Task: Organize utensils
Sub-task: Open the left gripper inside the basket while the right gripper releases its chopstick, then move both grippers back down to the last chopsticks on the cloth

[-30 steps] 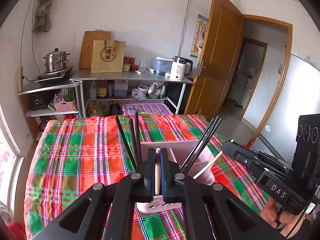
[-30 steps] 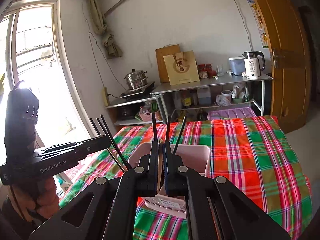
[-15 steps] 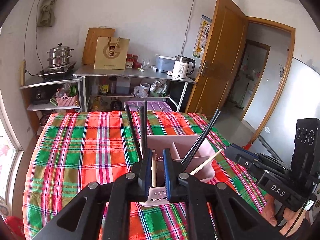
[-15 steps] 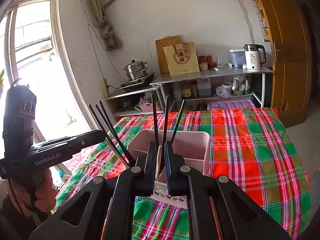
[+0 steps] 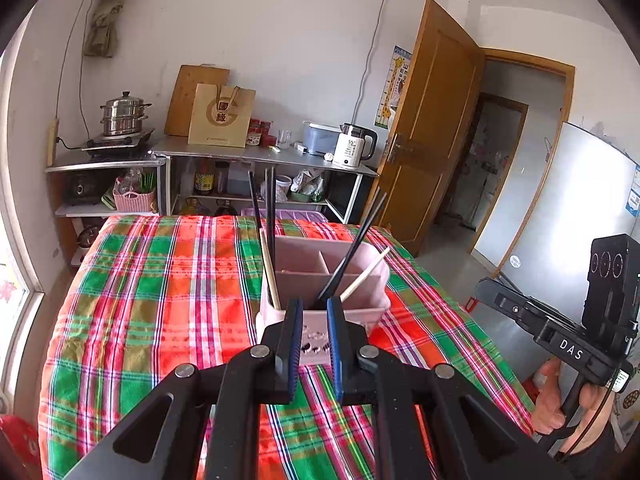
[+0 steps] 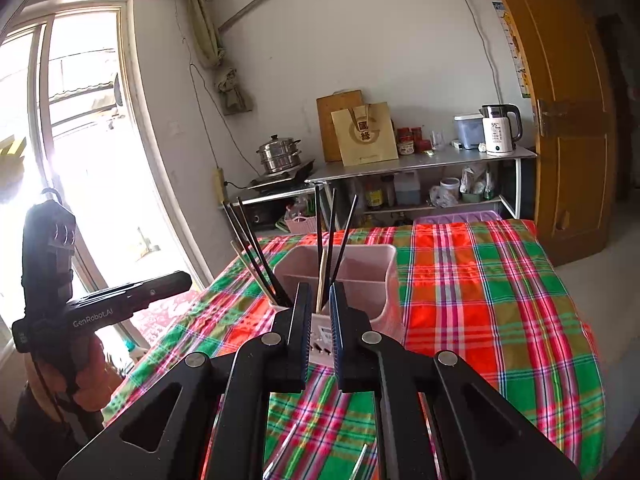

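A pink divided utensil holder point(image 5: 316, 276) stands on the plaid tablecloth point(image 5: 160, 300), also in the right wrist view point(image 6: 360, 276). Black chopsticks point(image 5: 272, 216) and light wooden chopsticks point(image 5: 366, 274) stand in its compartments; they show in the right wrist view too, black point(image 6: 332, 232) and wooden point(image 6: 321, 280). My left gripper point(image 5: 313, 310) is slightly open and empty, just in front of the holder. My right gripper point(image 6: 321, 298) is slightly open, empty, facing the holder from the other side. Metal utensil tips point(image 6: 360, 464) lie on the cloth under it.
A steel shelf point(image 5: 260, 156) with a kettle point(image 5: 354, 146), paper bag and steamer pot point(image 5: 122, 114) stands against the far wall. A wooden door point(image 5: 432, 128) is open at the right. A window point(image 6: 60, 160) is beside the table.
Both grippers opened and let go of wooden chopsticks, which now stand in the holder. Both grippers drew back from the holder.
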Tool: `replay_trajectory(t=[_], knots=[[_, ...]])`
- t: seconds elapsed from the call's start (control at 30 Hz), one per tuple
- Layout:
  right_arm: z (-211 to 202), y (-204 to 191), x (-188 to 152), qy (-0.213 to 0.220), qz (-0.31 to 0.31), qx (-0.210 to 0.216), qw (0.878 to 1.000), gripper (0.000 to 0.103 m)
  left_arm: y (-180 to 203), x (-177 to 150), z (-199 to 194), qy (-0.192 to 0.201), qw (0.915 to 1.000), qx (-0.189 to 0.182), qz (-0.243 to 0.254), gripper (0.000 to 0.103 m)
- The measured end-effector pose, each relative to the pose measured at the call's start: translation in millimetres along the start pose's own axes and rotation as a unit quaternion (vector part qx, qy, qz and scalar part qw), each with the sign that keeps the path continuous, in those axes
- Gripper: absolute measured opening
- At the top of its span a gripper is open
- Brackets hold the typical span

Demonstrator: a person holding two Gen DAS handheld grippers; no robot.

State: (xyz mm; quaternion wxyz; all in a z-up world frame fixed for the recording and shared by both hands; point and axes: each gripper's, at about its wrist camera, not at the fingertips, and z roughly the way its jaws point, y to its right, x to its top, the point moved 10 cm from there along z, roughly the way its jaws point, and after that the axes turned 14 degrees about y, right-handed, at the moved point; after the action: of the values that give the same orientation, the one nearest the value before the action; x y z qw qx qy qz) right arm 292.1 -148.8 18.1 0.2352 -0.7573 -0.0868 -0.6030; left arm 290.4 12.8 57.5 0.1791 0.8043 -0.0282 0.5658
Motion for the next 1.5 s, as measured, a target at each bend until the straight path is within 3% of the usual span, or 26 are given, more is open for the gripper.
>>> replay_trajectory(t=[0.37, 0.6, 1.13, 1.5], knots=[[-39, 17, -58, -0.038, 0.013, -0.015, 0.999, 0.009, 10, -90, -33, -0.042, 0.999, 0.001, -0.014, 0.017], [-37, 27, -99, -0.084, 0.019, -0.03, 0.996, 0.009, 17, -133, -24, -0.093, 0.9956, 0.003, -0.013, 0.017], [-2, 36, -163, -0.177, 0.006, -0.051, 0.983, 0.009, 17, -185, 29, -0.183, 0.9828, 0.01, -0.018, 0.017], [22, 43, -190, -0.225, -0.003, -0.066, 0.972, 0.009, 18, -202, 56, -0.213, 0.9767, 0.022, -0.001, 0.017]])
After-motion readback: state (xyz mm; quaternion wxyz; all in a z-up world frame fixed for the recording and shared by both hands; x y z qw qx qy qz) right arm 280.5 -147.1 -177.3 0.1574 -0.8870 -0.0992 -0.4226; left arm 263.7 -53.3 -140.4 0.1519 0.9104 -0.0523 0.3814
